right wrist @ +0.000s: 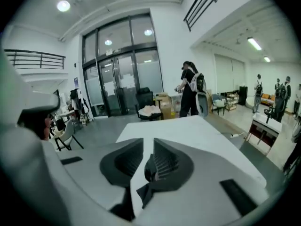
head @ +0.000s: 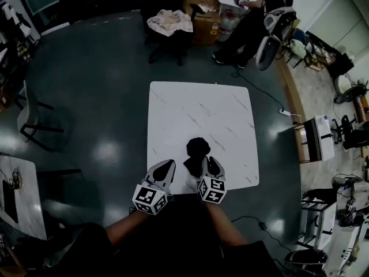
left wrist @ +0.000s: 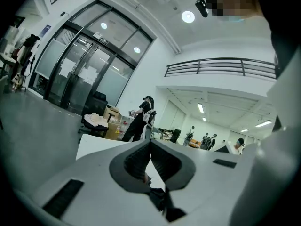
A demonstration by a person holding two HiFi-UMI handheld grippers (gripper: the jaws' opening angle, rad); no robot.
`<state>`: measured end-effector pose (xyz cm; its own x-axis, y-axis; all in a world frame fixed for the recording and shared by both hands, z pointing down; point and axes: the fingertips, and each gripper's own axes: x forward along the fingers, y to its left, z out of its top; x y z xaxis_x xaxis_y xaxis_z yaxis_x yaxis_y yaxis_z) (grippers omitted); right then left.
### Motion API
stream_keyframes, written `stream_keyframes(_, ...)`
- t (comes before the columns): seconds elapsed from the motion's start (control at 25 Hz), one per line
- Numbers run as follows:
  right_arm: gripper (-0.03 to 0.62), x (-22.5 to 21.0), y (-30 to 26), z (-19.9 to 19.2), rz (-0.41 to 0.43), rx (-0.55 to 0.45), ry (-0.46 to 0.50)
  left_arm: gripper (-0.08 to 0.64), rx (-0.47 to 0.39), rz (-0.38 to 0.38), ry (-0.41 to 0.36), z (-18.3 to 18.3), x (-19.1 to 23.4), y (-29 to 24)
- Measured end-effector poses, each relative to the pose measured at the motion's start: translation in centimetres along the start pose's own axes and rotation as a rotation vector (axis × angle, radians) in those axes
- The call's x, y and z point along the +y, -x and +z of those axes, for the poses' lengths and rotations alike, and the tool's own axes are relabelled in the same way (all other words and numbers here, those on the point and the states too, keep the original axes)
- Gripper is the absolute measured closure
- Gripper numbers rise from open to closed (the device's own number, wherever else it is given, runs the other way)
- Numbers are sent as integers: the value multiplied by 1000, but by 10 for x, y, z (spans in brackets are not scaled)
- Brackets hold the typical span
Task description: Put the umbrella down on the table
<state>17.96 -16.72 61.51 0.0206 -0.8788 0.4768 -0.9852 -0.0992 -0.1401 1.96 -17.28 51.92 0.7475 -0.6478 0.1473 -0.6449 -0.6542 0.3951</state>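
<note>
A black folded umbrella shows over the near part of the white table, just beyond my two grippers. My right gripper sits right behind it. In the right gripper view its jaws stand a narrow slit apart, with a fold of the black umbrella cloth pinched against the right pad and hanging below. My left gripper is beside it on the left, a little apart from the umbrella. Its tips meet; a dark scrap of cloth shows low between the jaws, and I cannot tell whether it is pinched.
A person stands by cartons beyond the table, next to an office chair with a cloth on it. Another chair and a white desk are at the left. A cable and carts lie on the right.
</note>
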Motion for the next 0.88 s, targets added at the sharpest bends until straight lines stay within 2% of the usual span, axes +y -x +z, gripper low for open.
stream_keyframes(0.04, 546, 8, 10, 13, 11, -47, 1, 543, -15, -17, -1, 6, -2, 3)
stream_keyframes(0.12, 575, 27, 25, 33, 45, -110, -1, 543, -38, -47, -3, 16, -4, 9)
stream_keyframes(0.48, 575, 107, 78, 81, 112, -275, 71, 543, -83, -68, 13, 38, 1, 31)
stream_keyframes(0.6, 575, 123, 88, 87, 114, -278, 119, 543, -120, -70, 5, 52, -3, 34)
stream_keyframes(0.72, 575, 126, 93, 84, 104, -280, 165, 543, -128, -71, -19, 50, -5, 32)
stream_keyframes(0.88, 575, 128, 92, 76, 86, -259, 173, 543, -140, -70, -75, 46, -7, 29)
